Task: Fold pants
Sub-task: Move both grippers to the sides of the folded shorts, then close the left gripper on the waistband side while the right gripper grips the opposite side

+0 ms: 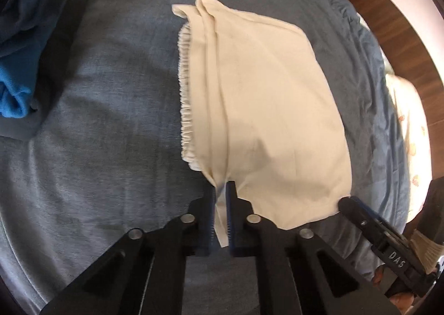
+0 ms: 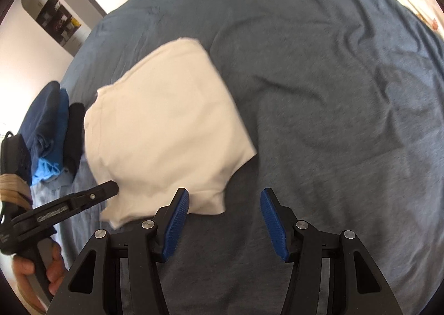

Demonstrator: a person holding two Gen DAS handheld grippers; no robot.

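Cream pants (image 1: 263, 98), folded into a broad panel, lie on the grey-blue bedsheet (image 1: 97, 120), the gathered waistband showing along the left edge. My left gripper (image 1: 222, 186) is shut on the pants' near corner, and a strip of fabric runs down between its blue pads. In the right wrist view the pants (image 2: 166, 131) lie left of centre, with the left gripper (image 2: 111, 190) at their near left edge. My right gripper (image 2: 224, 191) is open with only the sheet between its fingers; its left pad (image 2: 177, 218) overlaps the pants' near right corner. The right gripper's tip (image 1: 347, 204) touches that corner.
A stack of folded blue and dark clothes (image 1: 16, 79) (image 2: 52, 134) sits to the left of the pants. A patterned pillow (image 1: 408, 120) lies at the bed's right edge, with wooden floor beyond. Open sheet (image 2: 333, 120) spreads to the right. A hand (image 2: 52, 267) holds the left gripper's handle.
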